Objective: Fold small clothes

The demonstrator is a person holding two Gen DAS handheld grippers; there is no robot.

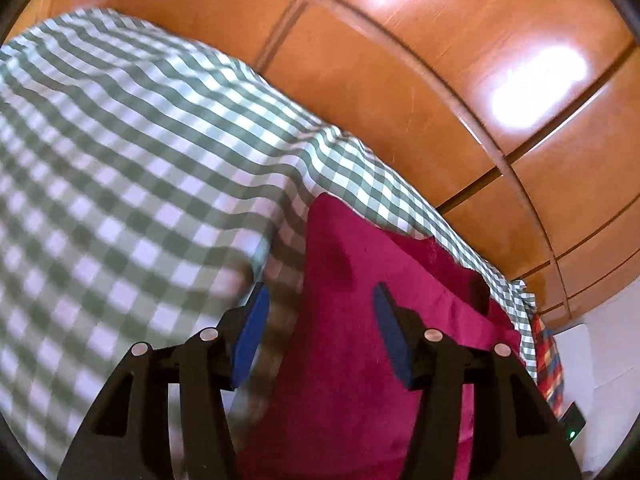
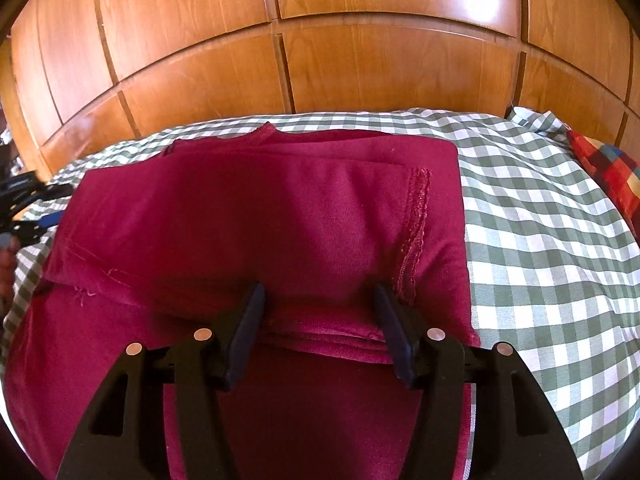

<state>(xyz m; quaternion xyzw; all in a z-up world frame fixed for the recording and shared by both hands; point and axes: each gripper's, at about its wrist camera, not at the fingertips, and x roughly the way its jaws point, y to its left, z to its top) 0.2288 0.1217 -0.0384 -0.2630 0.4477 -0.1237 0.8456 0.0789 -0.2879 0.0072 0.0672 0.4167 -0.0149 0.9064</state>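
The crimson garment (image 2: 256,216) lies part-folded on the checked bedspread (image 2: 540,240), both right tongs (image 2: 318,312) and left tongs (image 1: 320,312) half-open and empty; next, probably regrasp an edge.

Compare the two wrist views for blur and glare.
Left wrist view: motion blur smears the checked cloth; two bright glare patches sit on the wooden panels. Right wrist view: sharp, stitching on the red garment is readable, with only soft glare at the upper right.

no readable text, no labels, no brands, no numbers in either view
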